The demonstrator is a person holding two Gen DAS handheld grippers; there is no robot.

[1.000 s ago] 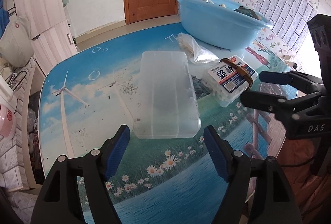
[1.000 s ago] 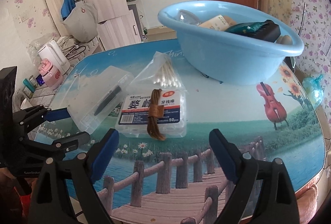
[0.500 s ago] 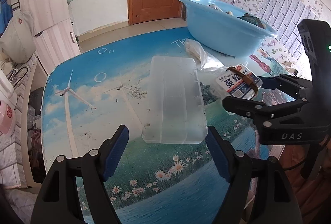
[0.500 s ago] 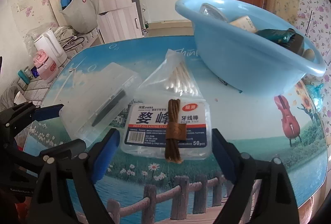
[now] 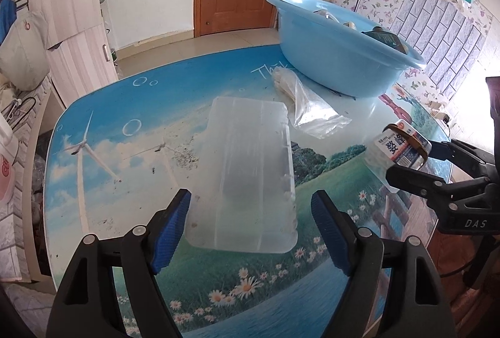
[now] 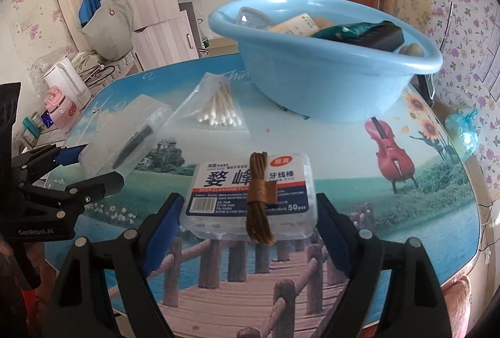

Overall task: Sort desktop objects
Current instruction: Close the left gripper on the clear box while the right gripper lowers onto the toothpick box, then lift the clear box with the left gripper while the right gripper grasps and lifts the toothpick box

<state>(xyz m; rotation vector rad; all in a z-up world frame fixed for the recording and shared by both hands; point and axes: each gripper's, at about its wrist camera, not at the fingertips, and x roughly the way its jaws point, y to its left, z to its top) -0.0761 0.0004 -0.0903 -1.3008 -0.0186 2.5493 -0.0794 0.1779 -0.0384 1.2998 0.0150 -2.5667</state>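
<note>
A clear floss-pick box [image 6: 225,191] with a brown cord loop [image 6: 259,206] around it sits between my right gripper's [image 6: 250,197] blue pads. The jaws are closing on its two short ends. In the left wrist view the floss-pick box [image 5: 397,147] looks tipped up off the table in the right gripper [image 5: 412,161]. A frosted plastic case [image 5: 247,169] lies flat with its near end between the fingers of my left gripper [image 5: 250,196]. Those jaws are opening and the pads stand just clear of its sides. A dark pen-like thing [image 6: 134,141] shows inside the case.
A light blue basin [image 6: 312,82] holding several items stands at the back of the picture-printed table [image 6: 359,197]. A bag of cotton swabs [image 6: 218,110] lies in front of it. A small teal bag [image 6: 462,128] sits by the right edge. A white kettle [image 6: 62,78] stands beyond the left edge.
The right gripper closed in around the floss-pick box, and the box came away from the swab bag with it. The left gripper moved forward until the case's near end lay between its fingers.
</note>
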